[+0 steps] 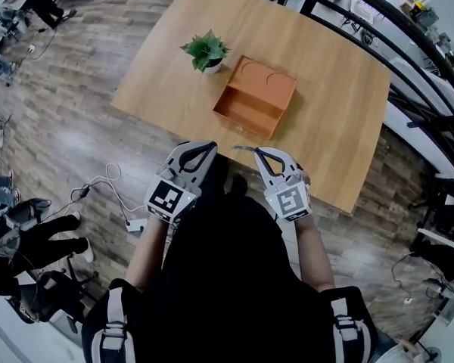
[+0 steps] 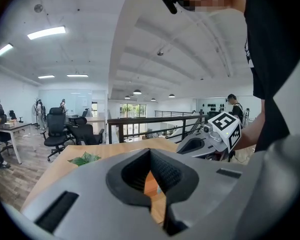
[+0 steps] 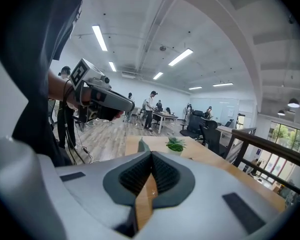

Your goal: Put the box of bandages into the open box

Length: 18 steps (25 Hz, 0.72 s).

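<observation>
1. Head view: the left tool (image 1: pixel 203 147) and the right tool (image 1: pixel 259 152) are held side by side at the near edge of the counter (image 1: pixel 340 112), close to the person's body. The open box (image 1: pixel 256 100) lies well ahead of them, its cavity up, just beside a potted plant (image 1: pixel 206 51). The box of bandages cannot be made out with certainty. A thin pale sliver (image 1: pixel 242 148) just beside the right tool's tip may be it, though it is too small to tell.

2. Left gripper view: the left tool (image 2: pixel 150 151) is seen with its jaws drawn together and nothing between them (only orange and wood show through the slot below). The right tool (image 2: pixel 200 145) is seen alongside.

3. Right gripper view: the right tool (image 3: pixel 151 156) is likewise closed and empty. A small pointed shape (image 3: pixel 142 144) stands just past its tip.

4. The step in hand is judged to be the reach. The bandage box should be located first. One tool should then be opened wide before it is lowered over the box. The plant should be kept clear of on the way to the open box.
</observation>
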{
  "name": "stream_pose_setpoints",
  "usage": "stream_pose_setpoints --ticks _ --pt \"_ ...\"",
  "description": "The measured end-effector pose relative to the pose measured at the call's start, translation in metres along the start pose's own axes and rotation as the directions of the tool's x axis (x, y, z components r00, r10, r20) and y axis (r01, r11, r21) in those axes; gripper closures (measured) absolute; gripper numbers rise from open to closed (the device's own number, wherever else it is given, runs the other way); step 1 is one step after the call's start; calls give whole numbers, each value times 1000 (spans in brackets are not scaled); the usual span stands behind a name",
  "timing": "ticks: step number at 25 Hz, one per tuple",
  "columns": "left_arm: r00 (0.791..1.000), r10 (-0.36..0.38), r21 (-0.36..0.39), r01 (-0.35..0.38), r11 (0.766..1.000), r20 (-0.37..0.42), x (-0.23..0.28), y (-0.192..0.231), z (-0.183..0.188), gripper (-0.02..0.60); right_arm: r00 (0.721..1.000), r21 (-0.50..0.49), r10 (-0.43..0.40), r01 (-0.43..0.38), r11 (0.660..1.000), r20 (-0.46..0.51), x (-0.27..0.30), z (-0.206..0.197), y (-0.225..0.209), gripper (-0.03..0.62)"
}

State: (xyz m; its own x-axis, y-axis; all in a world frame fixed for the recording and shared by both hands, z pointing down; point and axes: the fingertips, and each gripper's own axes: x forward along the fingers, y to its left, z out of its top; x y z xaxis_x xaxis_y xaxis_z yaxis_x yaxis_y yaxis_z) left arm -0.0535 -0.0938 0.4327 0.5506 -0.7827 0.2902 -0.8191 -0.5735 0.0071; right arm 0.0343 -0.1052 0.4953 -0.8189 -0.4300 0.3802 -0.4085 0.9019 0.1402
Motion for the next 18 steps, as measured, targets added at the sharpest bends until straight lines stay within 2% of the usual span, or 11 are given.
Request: stream_pose_setpoints --ticks 5,10,18 --pt "998 -53 19 52 998 23 26 23 13 563 999 22 -39 39 999 -21 15 1 -18 569" --pt "993 -106 38 105 994 42 54 46 29 561 997 2 -50 50 999 -67 37 0 -35 569" --pt "987 -158 27 158 987 8 82 83 27 563 989 36 -59 64 997 -133 72 -21 -51 569"
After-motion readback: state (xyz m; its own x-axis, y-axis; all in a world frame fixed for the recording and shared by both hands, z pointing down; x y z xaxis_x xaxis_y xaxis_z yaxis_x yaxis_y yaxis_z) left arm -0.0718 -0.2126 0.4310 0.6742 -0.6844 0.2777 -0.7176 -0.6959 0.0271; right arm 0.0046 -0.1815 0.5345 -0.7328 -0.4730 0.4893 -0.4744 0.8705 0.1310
